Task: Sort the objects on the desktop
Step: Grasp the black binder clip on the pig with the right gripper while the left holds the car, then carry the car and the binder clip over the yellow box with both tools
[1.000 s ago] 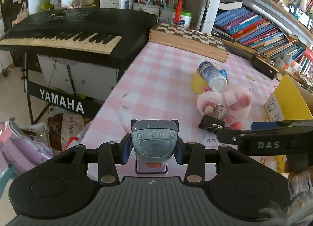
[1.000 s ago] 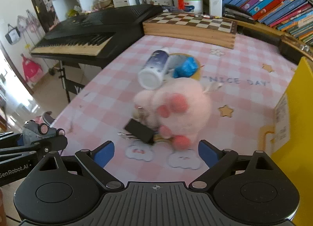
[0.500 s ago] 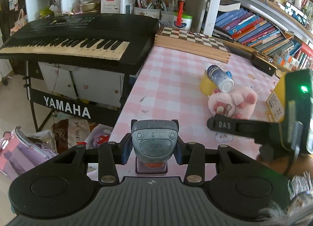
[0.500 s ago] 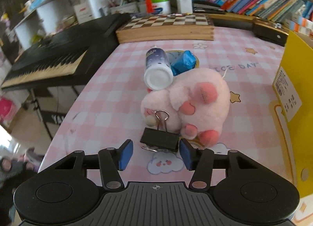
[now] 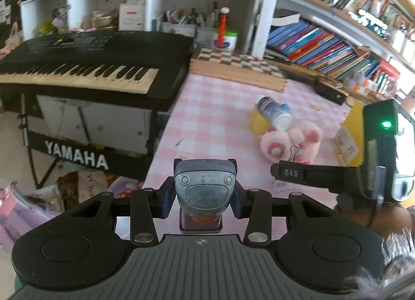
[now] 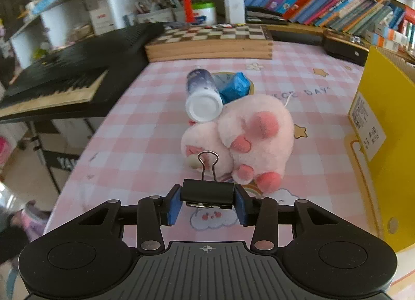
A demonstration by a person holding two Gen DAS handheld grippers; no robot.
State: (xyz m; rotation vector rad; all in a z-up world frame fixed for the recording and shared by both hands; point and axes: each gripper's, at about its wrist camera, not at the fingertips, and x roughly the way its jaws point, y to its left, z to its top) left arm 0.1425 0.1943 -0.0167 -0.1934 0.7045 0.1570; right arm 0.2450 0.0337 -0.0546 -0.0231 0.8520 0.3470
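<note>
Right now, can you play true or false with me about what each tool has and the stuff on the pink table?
1. The right tool is shut on the black binder clip. True.
2. The left tool is holding nothing. False: it is shut on a small grey toy car.
3. The white-capped bottle stands upright. False: it lies on its side, its far end on the blue packet.
4. The pink plush toy lies on the checked tablecloth. True.
5. The chessboard is at the far edge of the table. True.
</note>
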